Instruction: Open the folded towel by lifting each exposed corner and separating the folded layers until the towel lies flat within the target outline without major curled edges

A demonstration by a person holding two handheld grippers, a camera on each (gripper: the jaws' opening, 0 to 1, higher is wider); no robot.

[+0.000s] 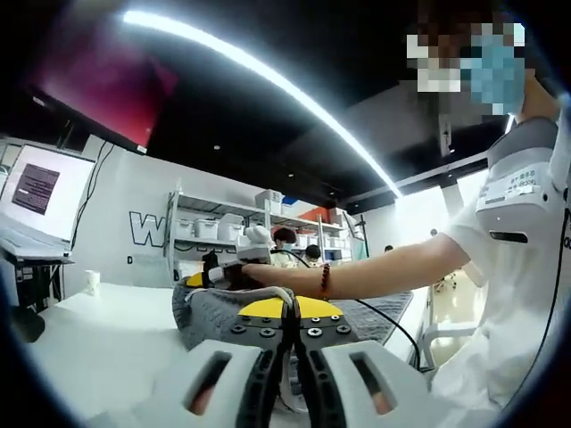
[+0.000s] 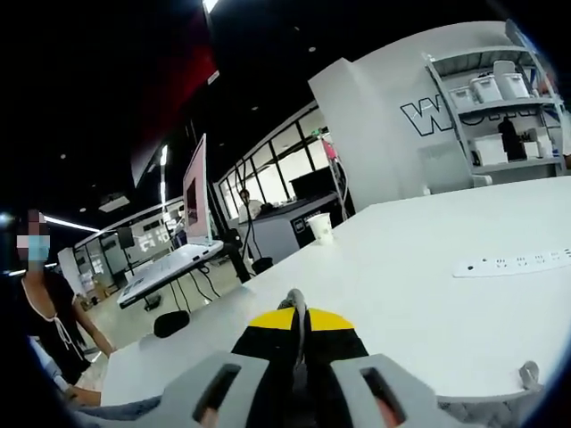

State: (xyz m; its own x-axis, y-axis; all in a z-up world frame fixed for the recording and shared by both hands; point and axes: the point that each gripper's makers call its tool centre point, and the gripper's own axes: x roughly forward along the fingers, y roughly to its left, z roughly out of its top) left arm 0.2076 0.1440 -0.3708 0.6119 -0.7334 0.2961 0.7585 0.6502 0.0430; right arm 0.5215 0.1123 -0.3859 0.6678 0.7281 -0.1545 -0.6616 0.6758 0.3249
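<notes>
Pinching, left side: the left gripper (image 1: 290, 343) has its jaws drawn close, with a pale hem rising between the tips. It looks like a held edge of the towel (image 1: 210, 316).
Towel: a grey heap on the white table (image 1: 107, 348), bunched from 10 to 2 o'clock just beyond the left jaws. It is still folded and lifted, not flat.
Right side: the right gripper (image 1: 219, 267), in the person's hand, sits at the far side of the heap at 11 o'clock. In its own view the jaws are also nearly together on a thin grey sliver, and towel cloth spills out at 4 and 8 o'clock beneath them.
Risk, slipping: both holds look thin, right at the hem, so a quick pull apart could let a corner slide free and fall back curled.
Risk, wrong layer: if one pinch has caught two layers, spreading would drag the fold along and not open it.
Edges: the near table edge runs close at 8 o'clock in the right gripper view, and cloth could hang over it.
Open room: bare tabletop lies ahead. The power strip (image 2: 517, 261) at 3 o'clock, the paper cup (image 2: 319, 227) at 12 and the laptop (image 2: 169, 267) at 10 are all well apart.
Outline: where it runs I cannot tell.
</notes>
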